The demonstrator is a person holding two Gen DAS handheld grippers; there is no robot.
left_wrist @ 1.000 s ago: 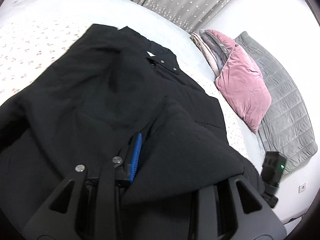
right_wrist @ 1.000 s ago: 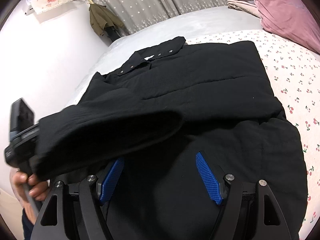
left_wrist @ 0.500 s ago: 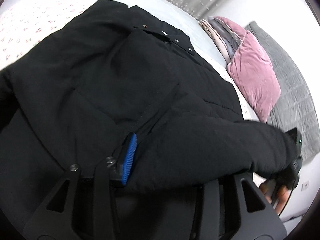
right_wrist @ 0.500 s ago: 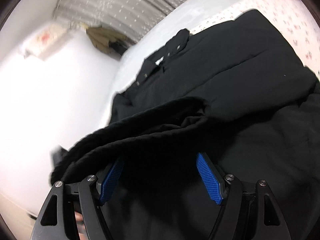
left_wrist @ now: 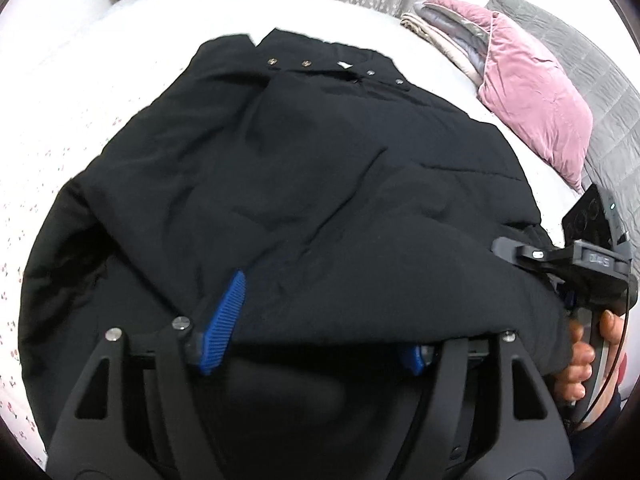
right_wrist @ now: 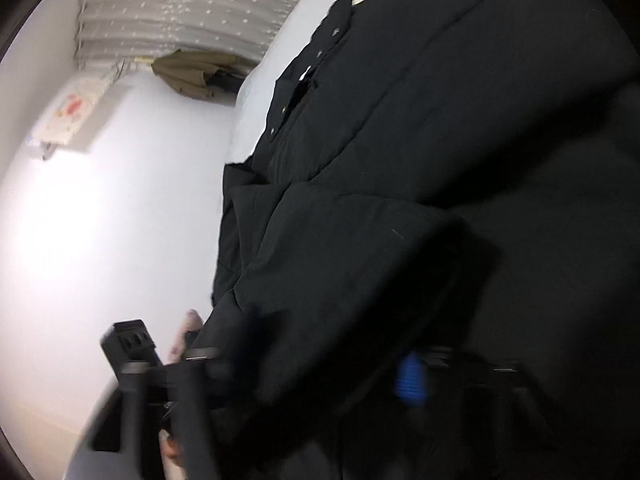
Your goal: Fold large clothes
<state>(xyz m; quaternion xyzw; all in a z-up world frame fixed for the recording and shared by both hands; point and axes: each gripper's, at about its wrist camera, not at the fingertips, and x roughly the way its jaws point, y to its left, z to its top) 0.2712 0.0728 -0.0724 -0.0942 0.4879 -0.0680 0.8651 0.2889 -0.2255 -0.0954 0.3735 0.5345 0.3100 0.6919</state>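
Note:
A large black padded coat (left_wrist: 320,168) lies spread on the bed, collar with metal snaps (left_wrist: 304,65) at the far end. Its sleeve (left_wrist: 400,280) is folded across the body and drapes over my left gripper (left_wrist: 316,332), whose blue pads stand wide apart, so it is open with the sleeve lying between them. In the right wrist view the coat (right_wrist: 460,160) fills the tilted, blurred frame. My right gripper (right_wrist: 320,376) is mostly covered by the sleeve; one blue pad (right_wrist: 410,378) shows. The right gripper's body also shows in the left wrist view (left_wrist: 580,264), at the sleeve's cuff.
A pink velvet pillow (left_wrist: 532,92) and grey quilt (left_wrist: 604,100) lie at the right head of the bed. The white cherry-print sheet (left_wrist: 48,120) shows left of the coat. A white wall (right_wrist: 100,220) and an olive garment (right_wrist: 192,72) stand beyond the bed.
The sleeve has been carried across the coat's body toward the right side. The left gripper's pads have come apart. The right wrist camera has rolled sharply and blurred.

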